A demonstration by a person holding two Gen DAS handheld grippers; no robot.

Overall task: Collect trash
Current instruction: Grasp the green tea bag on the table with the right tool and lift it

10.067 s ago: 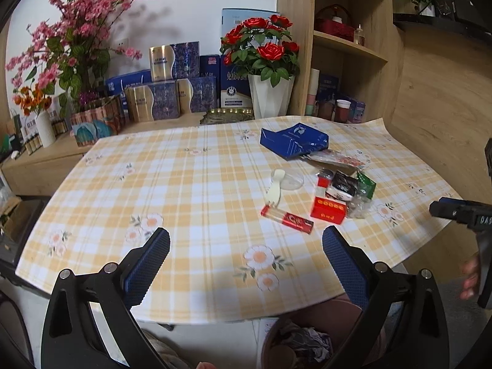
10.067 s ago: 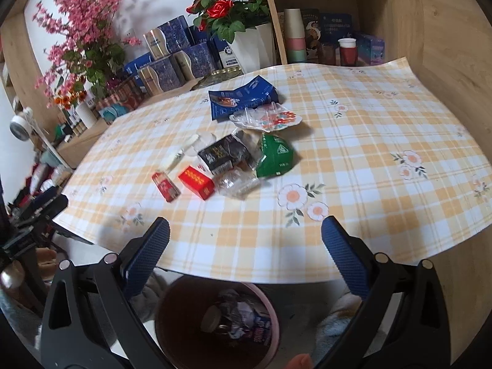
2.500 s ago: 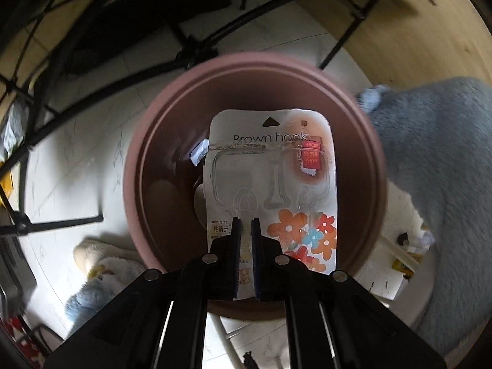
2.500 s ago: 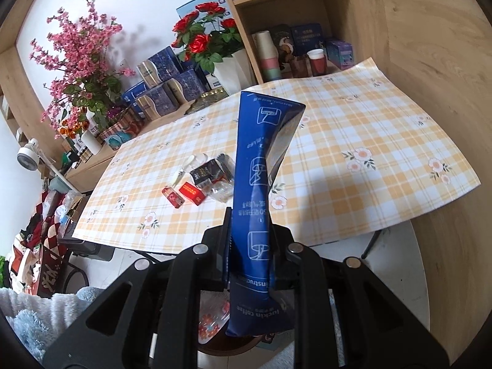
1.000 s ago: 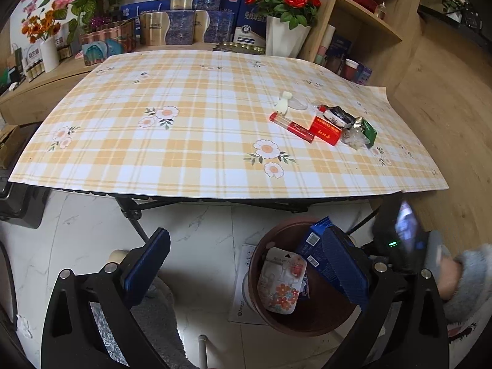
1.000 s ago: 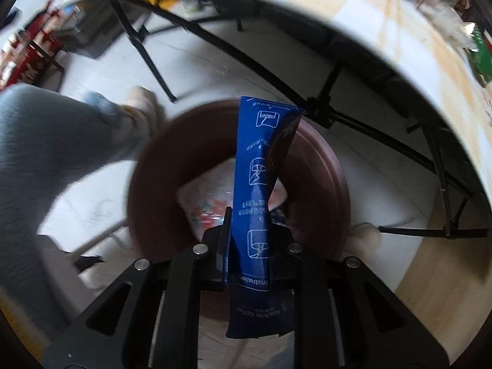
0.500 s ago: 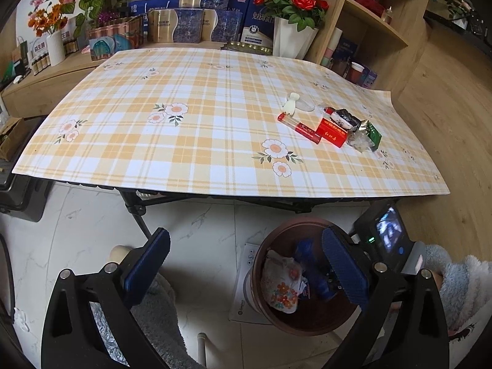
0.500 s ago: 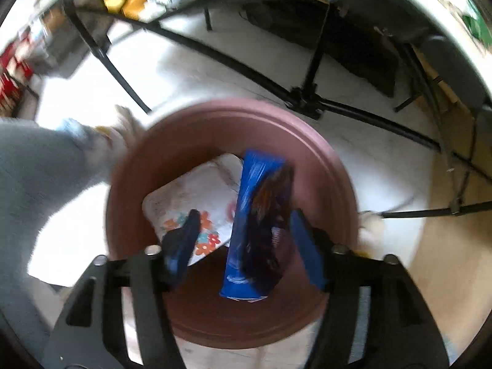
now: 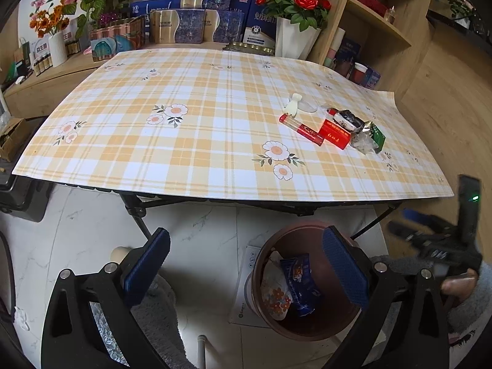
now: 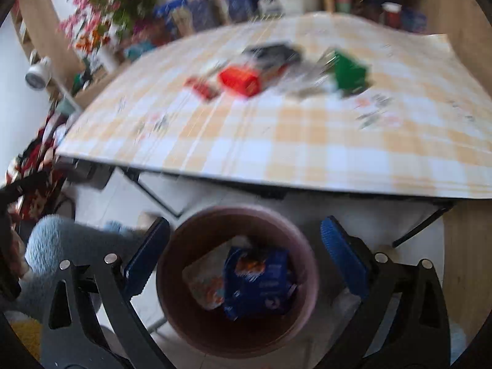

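A brown round bin [image 9: 310,329] stands on the floor under the table's front edge; it also shows in the right wrist view [image 10: 236,335]. Inside lie a blue pouch [image 9: 299,286] [image 10: 256,279] and a flowered hook card [image 9: 275,298]. On the plaid table [image 9: 184,141] lies a trash cluster: a red box [image 9: 333,132] [image 10: 241,80], a red tube [image 9: 301,129], a black wrapper [image 9: 349,120], a green packet [image 9: 378,135] [image 10: 349,72] and a white piece [image 9: 293,106]. My left gripper [image 9: 244,269] is open and empty. My right gripper [image 10: 244,264] is open and empty above the bin.
Flower vases and blue boxes [image 9: 196,27] line the back of the table. A wooden shelf [image 9: 378,27] stands at the right. Black table legs [image 9: 135,212] are beside the bin. The right wrist view is blurred by motion.
My right gripper opened wider and lifted away from the bin; the blue pouch now lies inside it. The left view moved slightly closer to the table.
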